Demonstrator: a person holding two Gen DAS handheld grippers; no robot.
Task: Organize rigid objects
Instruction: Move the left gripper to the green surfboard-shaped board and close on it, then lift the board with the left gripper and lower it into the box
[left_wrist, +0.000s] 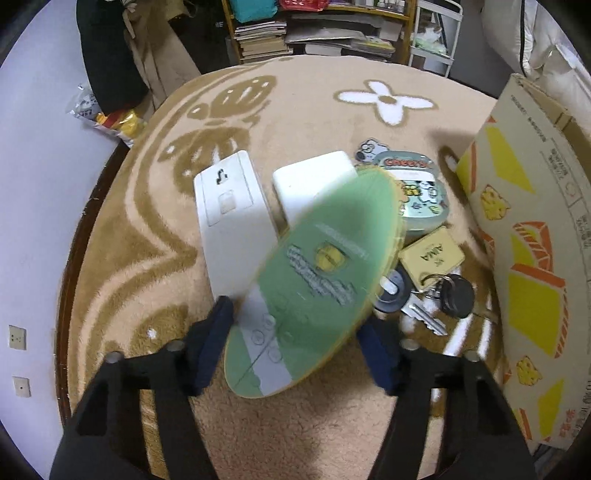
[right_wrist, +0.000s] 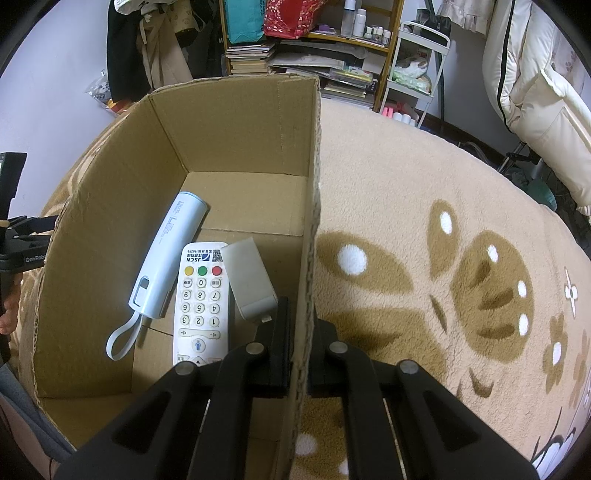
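In the left wrist view my left gripper (left_wrist: 295, 332) has its blue pads (left_wrist: 218, 325) against both edges of a green round disc (left_wrist: 317, 280), which is tilted and blurred above the rug. Behind it lie a white flat device (left_wrist: 232, 221), a white block (left_wrist: 310, 181), a teal "Cheers" tin (left_wrist: 417, 192) and a key bunch with a yellow tag (left_wrist: 432, 258). My right gripper (right_wrist: 299, 332) is shut on the right wall of the open cardboard box (right_wrist: 310, 206). Inside the box lie a pale blue power bank (right_wrist: 170, 258), a white remote (right_wrist: 201, 299) and a white adapter (right_wrist: 251, 280).
The box's printed outer side (left_wrist: 517, 221) stands close on the right of the pile. A beige patterned rug (right_wrist: 443, 184) covers the surface. Bookshelves (right_wrist: 295, 55), hanging clothes and a white cart (right_wrist: 413, 62) stand behind. A snack bag (left_wrist: 110, 118) lies at the rug's far left edge.
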